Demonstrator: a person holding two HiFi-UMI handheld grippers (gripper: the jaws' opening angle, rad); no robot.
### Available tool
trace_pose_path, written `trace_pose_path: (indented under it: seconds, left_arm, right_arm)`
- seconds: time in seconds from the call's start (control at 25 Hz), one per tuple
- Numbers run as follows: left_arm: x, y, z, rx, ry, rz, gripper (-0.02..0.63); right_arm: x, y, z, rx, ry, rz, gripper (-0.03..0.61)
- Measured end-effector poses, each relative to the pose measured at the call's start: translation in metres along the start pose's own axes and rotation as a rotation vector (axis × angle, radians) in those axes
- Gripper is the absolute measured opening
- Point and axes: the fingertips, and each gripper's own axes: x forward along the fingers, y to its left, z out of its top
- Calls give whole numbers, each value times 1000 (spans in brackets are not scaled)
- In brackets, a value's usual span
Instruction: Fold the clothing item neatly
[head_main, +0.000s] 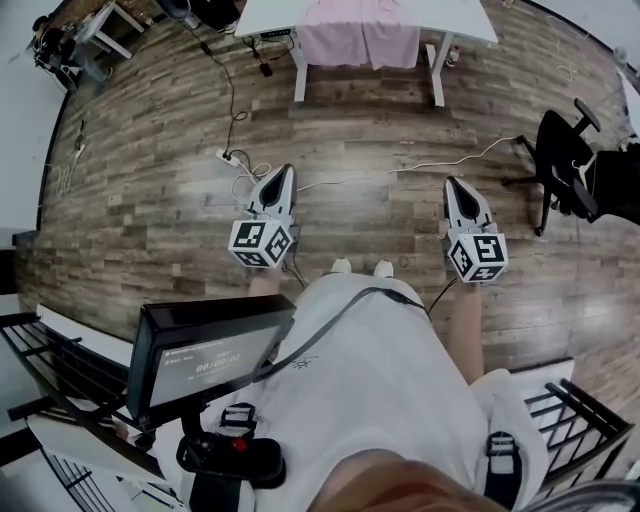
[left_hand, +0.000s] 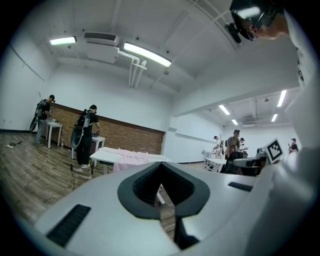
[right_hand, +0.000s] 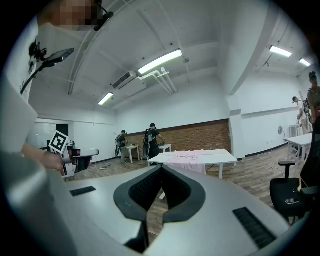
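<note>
Half lying flat on the white worktop (head_main: 465, 25) and half hanging over its near edge: the pink clothing item (head_main: 360, 42), spread out and not folded, at the far side of the room in the head view. Standing well apart from that worktop, on a wood floor (head_main: 380, 130), with a power strip (head_main: 225, 155) and thin cables lying between. Holding the left tool (head_main: 286, 176) low in front of the body and pointing it almost level toward the worktop, with its jaws fully closed, pads meeting, nothing gripped. Holding the right tool (head_main: 453, 185) in the same way, well apart from the left one, with its jaws also pressed together and empty. Having white shoes (head_main: 342, 266) on, visible between the two tools. Carrying a dark screen (head_main: 205, 350) at the chest, on the left side. Seeing a black office chair (head_main: 560, 165) on the floor to the right of the right tool. Farther off, in the left gripper view, seeing two other persons (left_hand: 85, 135) standing at small tables before a brick wall (left_hand: 127, 139).
</note>
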Motion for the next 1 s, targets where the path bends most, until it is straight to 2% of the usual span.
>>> trace_pose_path:
  seconds: [0.24,0.56,1.0]
  left_arm:
    - [3,-4,-5,-16,3,11,2]
    - [16,-17,-12,4,20,13,2]
    - [19,-22,-10,-22,16,8,2]
  right_arm:
    - [-2,-11,-4,11,0,6,2]
    - [-2,-31,-9,30,0,10,2]
    - [-4,-34,-4,23,-1,23,2]
